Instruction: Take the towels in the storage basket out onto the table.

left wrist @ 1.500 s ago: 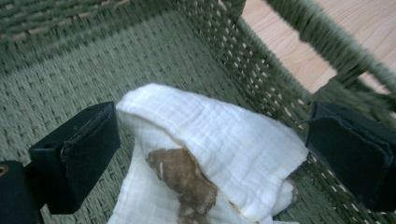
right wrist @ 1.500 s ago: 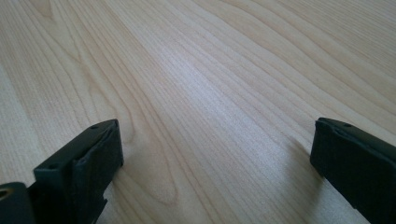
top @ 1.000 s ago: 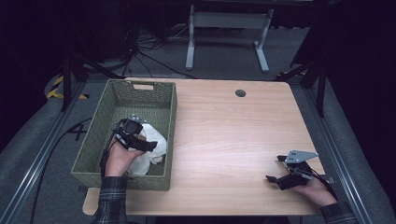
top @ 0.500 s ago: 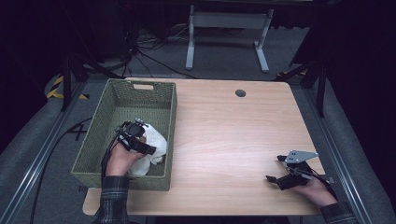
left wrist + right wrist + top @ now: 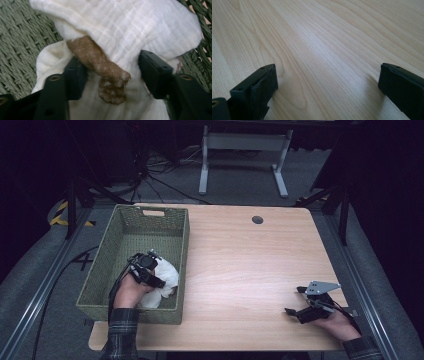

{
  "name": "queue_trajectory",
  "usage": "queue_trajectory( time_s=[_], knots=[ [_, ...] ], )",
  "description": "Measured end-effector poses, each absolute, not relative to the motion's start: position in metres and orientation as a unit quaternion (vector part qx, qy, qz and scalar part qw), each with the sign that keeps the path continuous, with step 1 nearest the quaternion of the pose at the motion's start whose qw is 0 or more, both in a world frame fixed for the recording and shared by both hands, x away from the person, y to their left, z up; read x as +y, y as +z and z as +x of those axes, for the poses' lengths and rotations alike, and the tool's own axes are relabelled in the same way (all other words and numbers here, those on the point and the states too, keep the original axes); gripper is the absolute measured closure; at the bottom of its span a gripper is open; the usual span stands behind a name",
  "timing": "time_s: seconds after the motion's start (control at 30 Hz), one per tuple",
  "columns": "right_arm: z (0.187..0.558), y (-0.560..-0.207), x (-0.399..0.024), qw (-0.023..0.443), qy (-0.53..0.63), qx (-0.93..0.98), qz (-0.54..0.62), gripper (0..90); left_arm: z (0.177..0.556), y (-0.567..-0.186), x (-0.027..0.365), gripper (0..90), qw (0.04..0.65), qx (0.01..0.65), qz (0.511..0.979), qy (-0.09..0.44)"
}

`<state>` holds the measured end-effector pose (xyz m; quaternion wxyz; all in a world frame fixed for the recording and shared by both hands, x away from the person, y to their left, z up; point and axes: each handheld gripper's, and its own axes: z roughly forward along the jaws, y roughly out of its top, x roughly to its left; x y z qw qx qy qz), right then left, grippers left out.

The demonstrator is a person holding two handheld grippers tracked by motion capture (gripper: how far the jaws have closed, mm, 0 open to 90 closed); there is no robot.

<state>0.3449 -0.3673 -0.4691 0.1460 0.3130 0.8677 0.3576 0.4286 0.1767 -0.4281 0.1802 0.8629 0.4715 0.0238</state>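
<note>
No writing shows; left gripper (image 5: 113,75) has just been closing on white cloth (image 5: 130,32).

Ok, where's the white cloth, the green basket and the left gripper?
white cloth (image 5: 140,32), left gripper view, its top fold.
green basket (image 5: 131,224), high view, its back wall.
left gripper (image 5: 112,72), left gripper view, midway between its fingertips.

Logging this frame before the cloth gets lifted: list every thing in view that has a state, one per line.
Left gripper: down in the basket, jaws just closing around a bunch of the cloth.
Right gripper: open, nothing between the jaws, low over the table.
White cloth: crumpled in the basket's near right corner, brown patch showing.
Green basket: upright on the table's left side.
Table: bare wood.
</note>
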Motion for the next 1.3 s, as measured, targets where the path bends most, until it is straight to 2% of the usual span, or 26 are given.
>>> queue_trajectory(
  time_s=[0.13, 0.27, 0.9, 1.3],
  knots=[
    [0.345, -0.469, -0.367, 0.146, 0.358, 0.868, 0.313, 2.8, 0.428, -0.426, 0.177, 67.4, 0.182, 0.468, 0.864, 0.022],
    [0.345, -0.469, -0.367, 0.147, 0.358, 0.868, 0.313, 2.8, 0.428, -0.423, 0.178, 75.4, 0.193, 0.474, 0.859, 0.019],
    [0.345, -0.469, -0.367, 0.146, 0.358, 0.868, 0.313, 2.8, 0.42, -0.394, 0.193, 78.1, 0.322, 0.468, 0.821, 0.052],
    [0.344, -0.469, -0.367, 0.143, 0.357, 0.868, 0.315, 2.8, 0.418, -0.379, 0.202, 78.0, 0.371, 0.453, 0.808, 0.065]
  ],
)
